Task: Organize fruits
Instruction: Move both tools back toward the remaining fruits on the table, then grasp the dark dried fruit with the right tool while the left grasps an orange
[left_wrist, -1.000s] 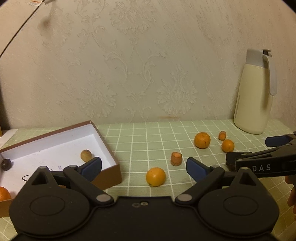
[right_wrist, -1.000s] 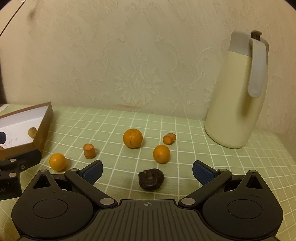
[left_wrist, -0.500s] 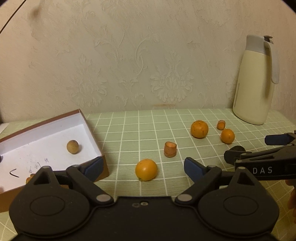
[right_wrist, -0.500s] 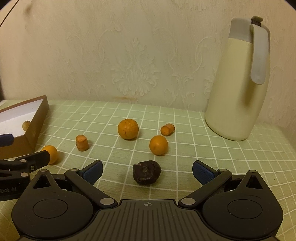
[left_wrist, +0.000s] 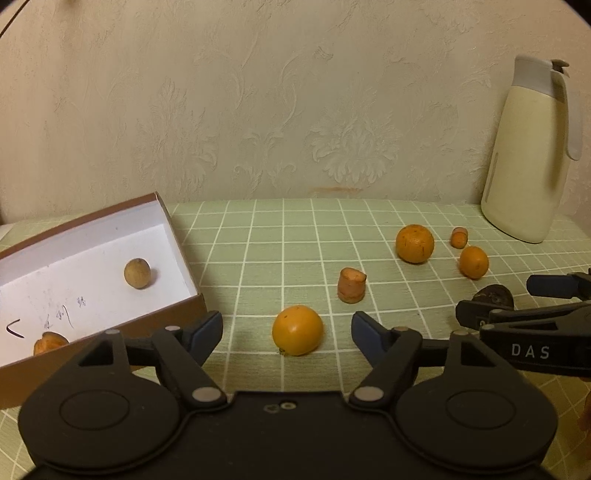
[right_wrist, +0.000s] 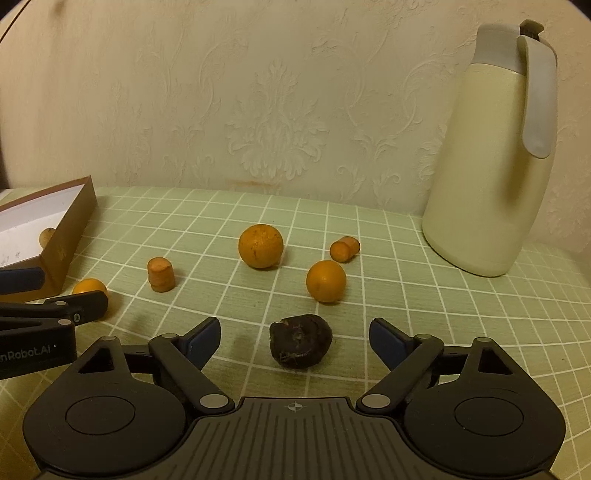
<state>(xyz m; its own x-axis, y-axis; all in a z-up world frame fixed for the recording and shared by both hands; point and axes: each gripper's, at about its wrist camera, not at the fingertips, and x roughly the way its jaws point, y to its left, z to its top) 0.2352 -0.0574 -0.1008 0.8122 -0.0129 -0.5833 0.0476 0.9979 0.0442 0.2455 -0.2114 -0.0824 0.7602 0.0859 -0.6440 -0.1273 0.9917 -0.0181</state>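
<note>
Your left gripper (left_wrist: 287, 329) is released w/ a small orange (left_wrist: 297, 330) between its tips — right gripper (right_wrist: 294, 334) (also released) straddles a dark wrinkled fruit (right_wrist: 300, 345).

"DAS" on right claw (left_wrist: 532, 295); "nRobot.AI" on left claw (right_wrist: 55, 291).

Right tool (right_wrist: 294, 334) agape, dark fruit (right_wrist: 300, 346) between its fingers, untouched.

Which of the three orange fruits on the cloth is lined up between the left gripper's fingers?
The smooth orange nearest the box, directly ahead of the open left gripper. The large orange and small orange sit farther right.
</note>
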